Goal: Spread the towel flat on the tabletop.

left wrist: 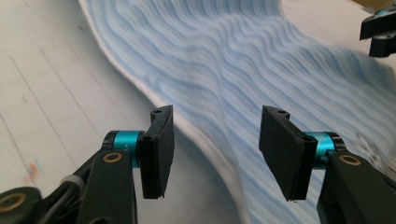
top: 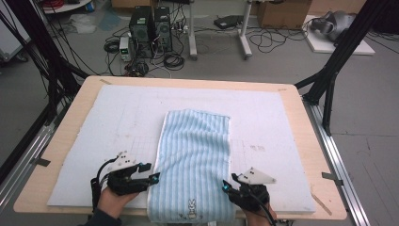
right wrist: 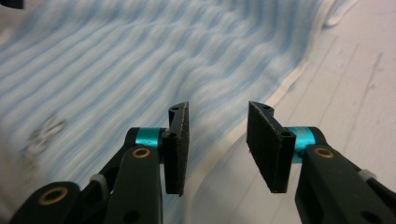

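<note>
A light blue striped towel (top: 195, 150) lies lengthwise on the white mat, with a small rabbit motif (top: 191, 208) near its front edge. My left gripper (top: 149, 172) sits at the towel's left edge near the front, open, and the towel's white hem (left wrist: 205, 144) runs below the gap between its jaws (left wrist: 215, 140). At the towel's right edge my right gripper (top: 225, 184) is also open. Its jaws (right wrist: 217, 140) stand over the hem with nothing pinched. The towel (right wrist: 140, 60) has soft ripples. The right gripper (left wrist: 378, 32) also shows across the towel (left wrist: 243, 60) in the left gripper view.
The white mat (top: 122, 117) covers most of a wooden table (top: 308, 141). Black frame poles (top: 329, 75) stand at the table's left and right far corners. Computers and cables (top: 150, 28) sit on the floor beyond the table.
</note>
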A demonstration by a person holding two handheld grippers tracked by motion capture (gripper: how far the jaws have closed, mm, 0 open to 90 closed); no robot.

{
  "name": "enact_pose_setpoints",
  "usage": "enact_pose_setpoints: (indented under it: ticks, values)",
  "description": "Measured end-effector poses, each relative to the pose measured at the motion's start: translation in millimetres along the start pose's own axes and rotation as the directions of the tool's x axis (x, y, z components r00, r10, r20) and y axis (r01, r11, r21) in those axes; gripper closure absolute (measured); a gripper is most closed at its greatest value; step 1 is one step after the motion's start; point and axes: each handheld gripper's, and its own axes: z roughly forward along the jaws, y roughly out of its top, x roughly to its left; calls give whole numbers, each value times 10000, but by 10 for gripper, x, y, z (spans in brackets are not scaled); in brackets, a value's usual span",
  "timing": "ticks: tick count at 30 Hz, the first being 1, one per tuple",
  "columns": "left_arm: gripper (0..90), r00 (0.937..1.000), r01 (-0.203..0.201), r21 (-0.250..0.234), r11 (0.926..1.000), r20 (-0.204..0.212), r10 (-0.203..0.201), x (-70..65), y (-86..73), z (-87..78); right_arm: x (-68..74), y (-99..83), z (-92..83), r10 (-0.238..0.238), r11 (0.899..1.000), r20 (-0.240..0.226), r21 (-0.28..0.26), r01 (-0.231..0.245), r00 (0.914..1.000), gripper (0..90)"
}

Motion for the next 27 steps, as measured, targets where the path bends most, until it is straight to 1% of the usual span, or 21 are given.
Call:
enact_pose_setpoints:
  ticks: [1, 3, 4, 5, 7, 8, 9, 10, 11, 12, 13, 16, 17, 20, 24, 26, 27]
  values:
    - [457, 9999, 129, -72, 9999, -93, -130, 35, 32, 38, -26, 30, 59, 74, 10000, 134, 15, -75, 9999, 571]
    - [471, 9991, 301, 13, 9995, -314, -301, 98, 83, 136, -63, 84, 190, 67, 9998, 265, 184, -72, 9996, 578]
    - [494, 9988, 364, 136, 9992, -341, -359, 123, 99, 188, -73, 107, 255, 119, 9994, 324, 322, -129, 9994, 589]
    - [514, 9983, 426, 279, 9987, -420, -414, 135, 107, 246, -88, 122, 321, 62, 9988, 398, 483, -81, 9992, 604]
    - [561, 9979, 470, 737, 9962, -478, -435, 144, 106, 361, -104, 136, 430, 38, 9962, 483, 865, -80, 9988, 662]
    - [601, 9981, 397, 984, 9944, -512, -347, 139, 100, 391, -109, 132, 468, 13, 9956, 464, 935, -56, 9989, 689]
    - [642, 9979, 251, 1175, 9928, -630, -177, 123, 87, 418, -110, 132, 467, 134, 9955, 416, 936, -173, 9990, 725]
    - [683, 9969, 126, 1077, 9941, -785, -41, 98, 78, 414, -115, 131, 462, 90, 9954, 347, 948, -123, 9994, 770]
    - [798, 9986, 86, 1203, 9927, -537, -22, 93, 69, 410, -114, 126, 452, 77, 9954, 226, 956, -98, 9997, 827]
    - [850, 9984, -21, 1182, 9930, -564, 89, 81, 58, 402, -108, 119, 443, -58, 9955, 144, 943, 45, 9999, 848]
    - [870, 9987, -36, 1188, 9929, -499, 96, 72, 49, 391, -94, 112, 428, -128, 9950, 117, 987, 115, 9999, 856]
    - [875, 9996, 61, 1267, 9919, -284, -25, 57, 21, 340, -71, 78, 370, -244, 9947, -82, 998, 251, 9997, 861]
    - [876, 9999, 72, 1314, 9913, -152, -53, 51, 2, 311, -62, 67, 351, -221, 9946, -119, 1008, 232, 9997, 861]
    - [875, 9999, 19, 1363, 9907, 140, -38, 14, -60, 229, -34, 7, 261, -340, 9944, -264, 991, 365, 9991, 861]
    - [875, 9980, 21, 1424, 9898, 626, -111, -32, -161, 104, -3, -79, 110, -290, 9947, -478, 976, 335, 9984, 861]
    - [871, 9968, 41, 1444, 9895, 783, -156, -49, -189, 63, 20, -120, 37, -304, 9944, -561, 990, 358, 9980, 861]
    - [849, 9961, 62, 1436, 9896, 861, -188, -53, -194, 51, 30, -139, 5, -277, 9943, -605, 1007, 337, 9978, 857]
